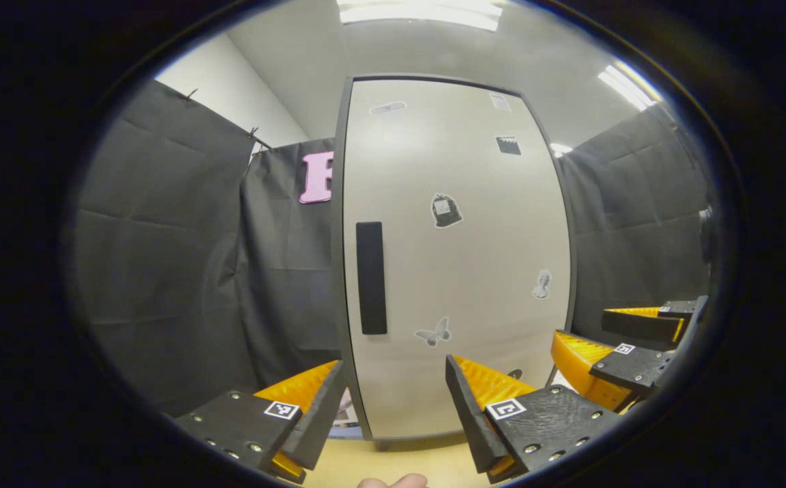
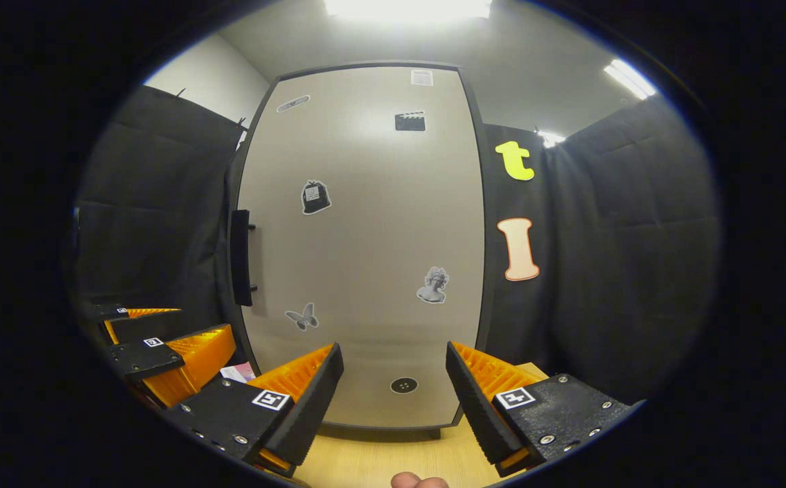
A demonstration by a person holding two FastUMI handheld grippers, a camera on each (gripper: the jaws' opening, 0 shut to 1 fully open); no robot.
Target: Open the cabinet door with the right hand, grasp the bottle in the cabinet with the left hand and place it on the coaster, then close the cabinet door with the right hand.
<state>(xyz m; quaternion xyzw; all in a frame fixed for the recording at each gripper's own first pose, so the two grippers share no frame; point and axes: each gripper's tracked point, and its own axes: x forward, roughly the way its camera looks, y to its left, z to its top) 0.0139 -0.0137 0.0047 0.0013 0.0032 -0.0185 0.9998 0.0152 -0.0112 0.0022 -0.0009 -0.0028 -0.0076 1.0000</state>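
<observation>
A tall beige cabinet (image 1: 460, 271) with stickers on its door stands shut in front of me on a wooden table. Its black vertical handle (image 1: 371, 278) sits at the door's left edge, and it juts out as a bar handle (image 2: 241, 257) in the right gripper view. My left gripper (image 1: 393, 407) is open, a short way from the door's lower part. My right gripper (image 2: 393, 393) is open too, facing the lower middle of the door. The right gripper (image 1: 626, 342) shows at the right of the left gripper view. The left gripper (image 2: 162, 349) shows at the lower left of the right gripper view.
Black cloth walls (image 1: 182, 271) close in the booth on both sides of the cabinet. The wooden tabletop (image 2: 393, 461) runs under both grippers. A small pink and white card (image 2: 238, 372) lies on the table beside the cabinet's lower left corner.
</observation>
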